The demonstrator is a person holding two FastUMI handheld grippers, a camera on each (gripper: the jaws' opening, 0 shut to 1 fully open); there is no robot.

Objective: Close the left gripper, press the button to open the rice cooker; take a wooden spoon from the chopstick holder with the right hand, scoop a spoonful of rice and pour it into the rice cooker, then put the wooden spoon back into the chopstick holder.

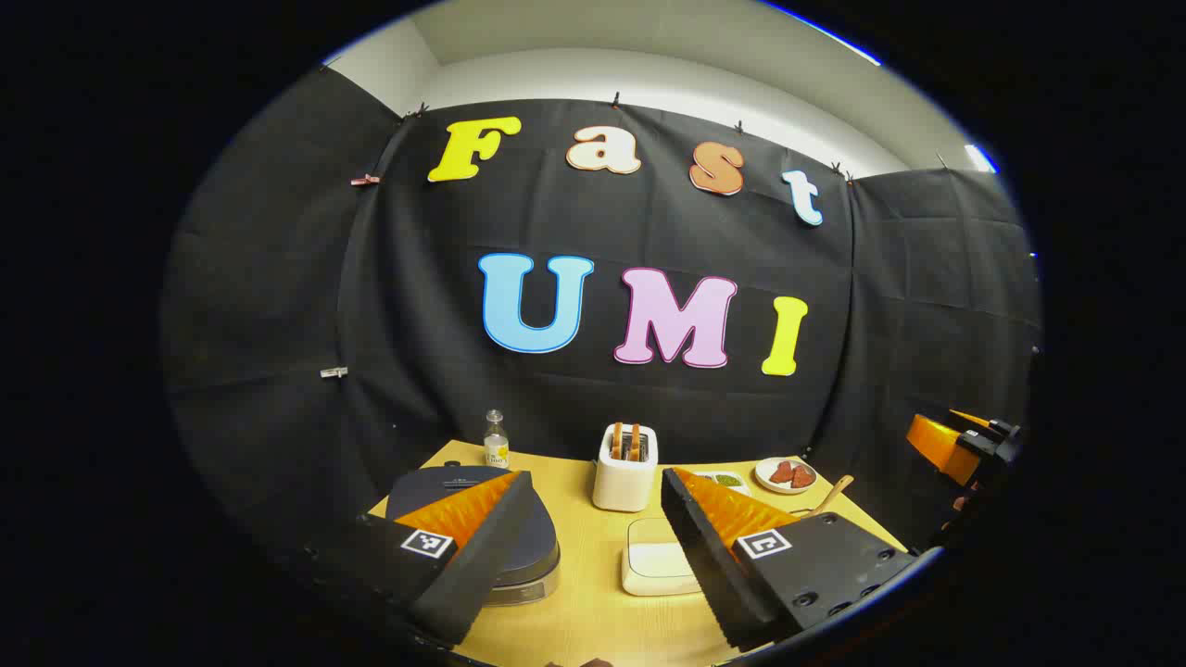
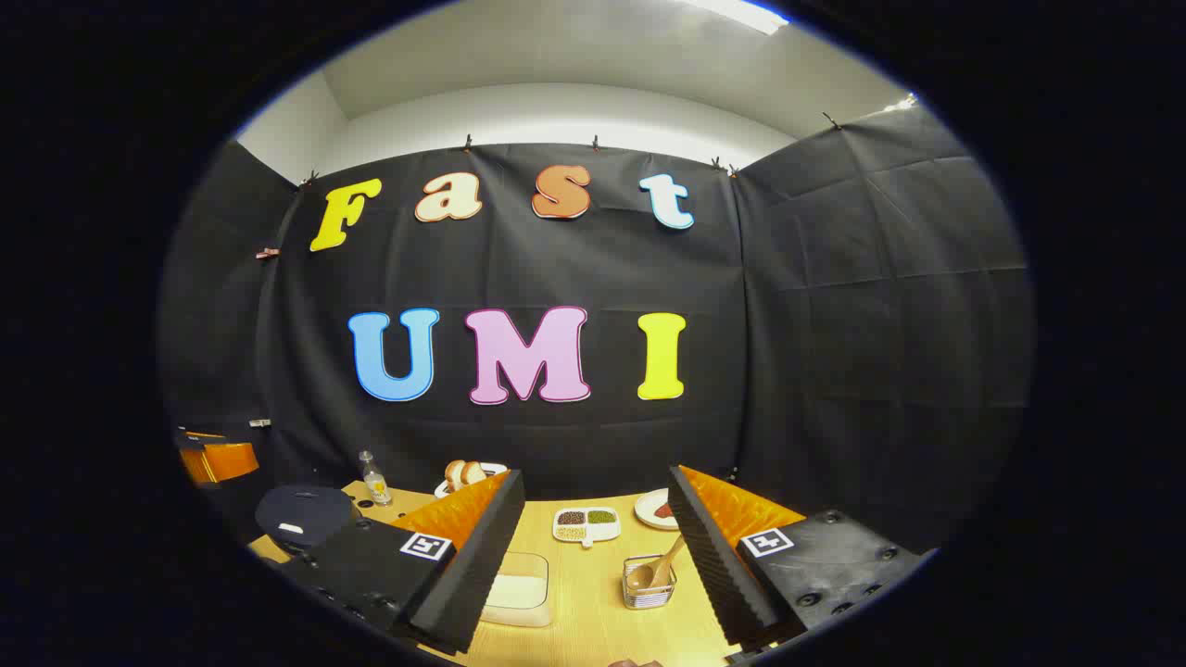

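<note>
Both grippers are hovering above the table with nothing in them. In the left gripper view, the left gripper has its fingers spread wide apart at the bottom of the frame. The rice cooker sits lower left, dark lid down, partly behind the left finger. A toaster with bread stands mid-frame, a small bottle behind the cooker, and a clear container of rice sits between the fingers.

In the right gripper view, the right gripper is spread wide too. The chopstick holder sits at bottom center, just inside the right finger, with the wooden spoon leaning out of it. The divided dish of beans sits farther back at center, and the cooker's at the lower left.
</note>
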